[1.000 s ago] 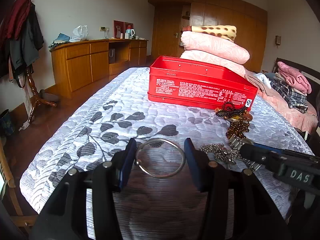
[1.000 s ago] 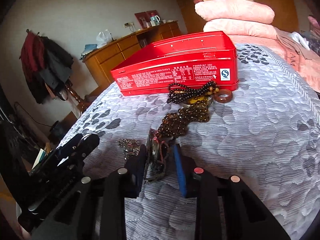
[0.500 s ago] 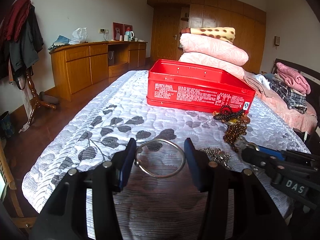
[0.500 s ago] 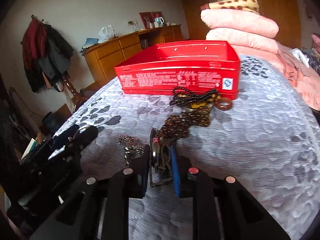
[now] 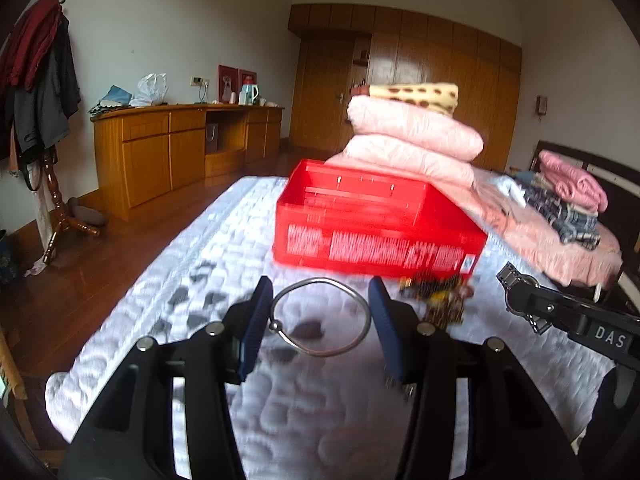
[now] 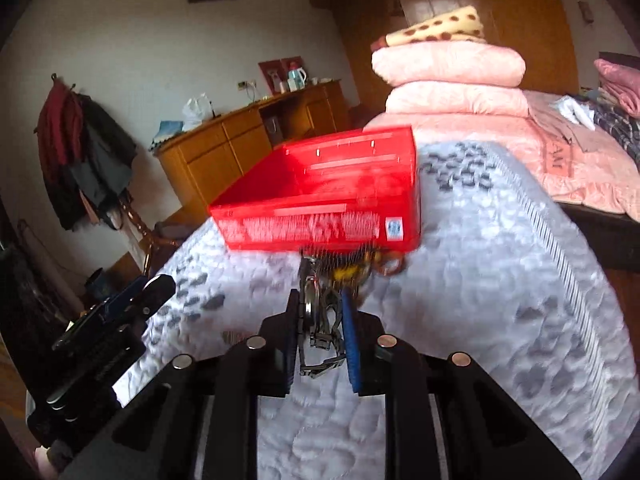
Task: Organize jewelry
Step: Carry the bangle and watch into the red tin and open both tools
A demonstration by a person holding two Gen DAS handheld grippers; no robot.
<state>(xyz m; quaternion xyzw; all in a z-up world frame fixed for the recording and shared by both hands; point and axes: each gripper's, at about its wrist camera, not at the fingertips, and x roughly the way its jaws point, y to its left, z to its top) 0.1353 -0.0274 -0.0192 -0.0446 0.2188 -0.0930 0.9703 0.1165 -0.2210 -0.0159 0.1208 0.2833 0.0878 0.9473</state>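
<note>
The left hand-held gripper [image 5: 320,320] is clamped across a silver bangle [image 5: 320,316], and the right hand-held gripper [image 6: 322,332] is pinched on a metal watch [image 6: 320,320], both lifted off the bed [image 6: 480,280] in front of the red tin [image 5: 376,216]. Carry each level over the tin's near wall, then lower inside before letting go, keeping clear of the bead strands [image 5: 436,296] against that wall.

A lived-in home bedroom: a quilted bed [image 5: 224,248] stacked with folded pink quilts [image 5: 412,140], a wooden wardrobe [image 5: 440,80], a sideboard [image 5: 160,152] and a hung-up coat rack [image 5: 36,80].
</note>
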